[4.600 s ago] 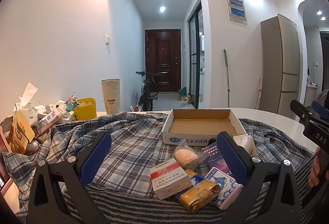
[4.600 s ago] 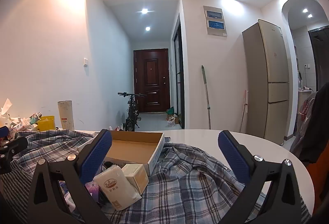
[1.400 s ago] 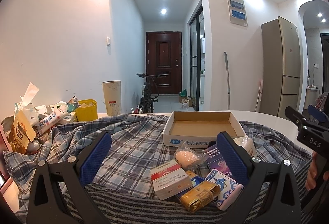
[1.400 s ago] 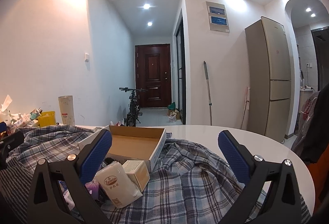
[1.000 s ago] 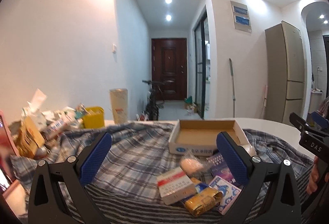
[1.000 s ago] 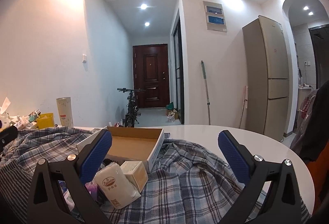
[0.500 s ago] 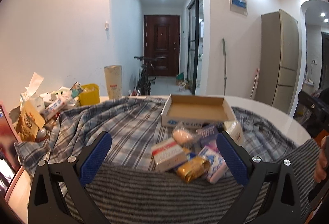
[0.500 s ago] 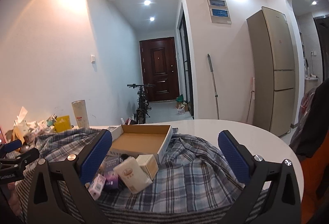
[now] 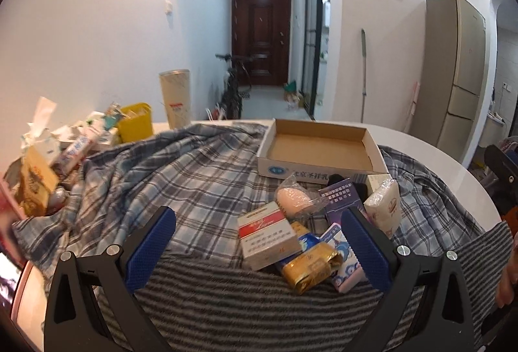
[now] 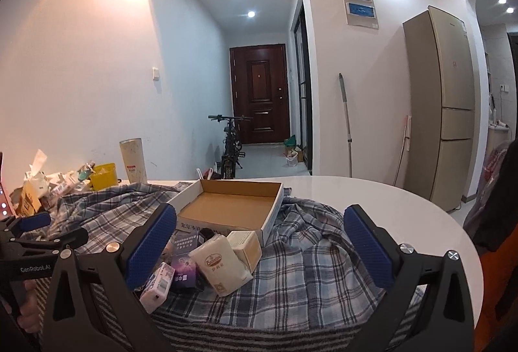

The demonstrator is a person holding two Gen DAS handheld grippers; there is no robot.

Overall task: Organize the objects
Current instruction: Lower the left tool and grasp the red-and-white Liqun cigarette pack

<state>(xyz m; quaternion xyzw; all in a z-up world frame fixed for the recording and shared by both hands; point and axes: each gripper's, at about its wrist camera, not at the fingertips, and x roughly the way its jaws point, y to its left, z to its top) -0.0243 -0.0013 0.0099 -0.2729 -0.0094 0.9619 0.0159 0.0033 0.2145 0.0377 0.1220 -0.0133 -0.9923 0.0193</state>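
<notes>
An empty cardboard tray (image 9: 320, 151) (image 10: 230, 209) sits on a plaid cloth (image 9: 181, 183) over a white round table (image 10: 372, 206). In front of it lies a heap of small packs: a red-and-white box (image 9: 267, 235), a gold foil pack (image 9: 310, 266), a bagged pink item (image 9: 291, 198), a purple box (image 9: 340, 198) (image 10: 183, 261), a tissue pack (image 9: 383, 206) (image 10: 220, 261) and a beige box (image 10: 244, 245). My left gripper (image 9: 257, 242) is open just before the heap. My right gripper (image 10: 259, 238) is open, right of the heap, holding nothing.
Clutter crowds the table's left side: a yellow tub (image 9: 134, 124), a tall paper cup (image 9: 174, 96), snack bags (image 9: 35, 177). A striped cloth (image 9: 259, 303) covers the near edge. Bare table (image 9: 437, 164) lies to the right. A fridge (image 10: 440, 106) stands beyond.
Both grippers have risen and tipped downward, so the heap and tray now sit higher in view. Both stay open; nothing on the table has moved.
</notes>
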